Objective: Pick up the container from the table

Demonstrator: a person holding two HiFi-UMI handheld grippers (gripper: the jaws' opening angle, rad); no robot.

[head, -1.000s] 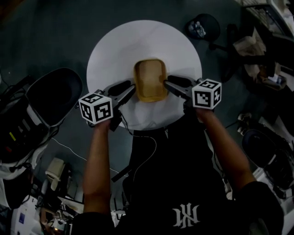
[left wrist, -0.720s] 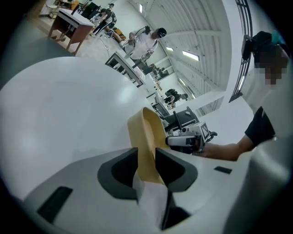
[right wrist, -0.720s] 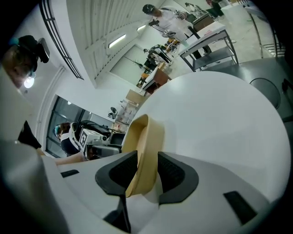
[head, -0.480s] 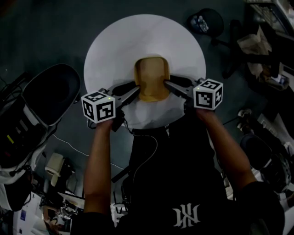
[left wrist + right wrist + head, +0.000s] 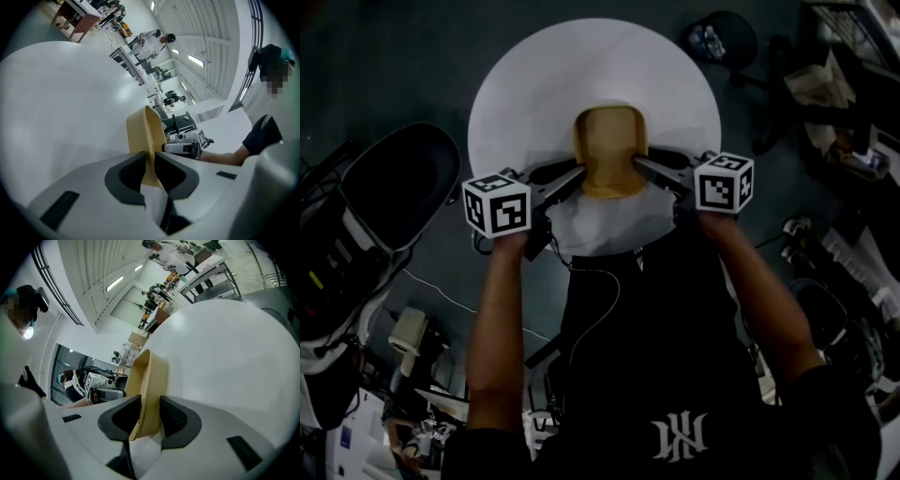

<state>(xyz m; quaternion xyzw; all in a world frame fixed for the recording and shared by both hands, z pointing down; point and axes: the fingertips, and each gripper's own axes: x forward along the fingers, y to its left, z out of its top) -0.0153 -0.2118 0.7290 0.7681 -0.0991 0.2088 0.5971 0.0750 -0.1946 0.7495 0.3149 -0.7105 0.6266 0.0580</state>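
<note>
Two grippers flank a tan, thin-walled container point(image 5: 611, 148), a smooth rectangular tray with rounded corners resting near the middle of the round, matte white table point(image 5: 534, 89). The left gripper point(image 5: 577, 174) is closing its dark pads on the container's left wall, which stands between them. The right gripper point(image 5: 637, 162) has its jaws narrow, with ribbed black pads clamped on the thin right wall.

The left gripper point(image 5: 151, 168) has its two fingers point(image 5: 126, 173) closing on the thin edge of the yellow container point(image 5: 144, 133). The container sits on the white surface point(image 5: 61, 108).
</note>
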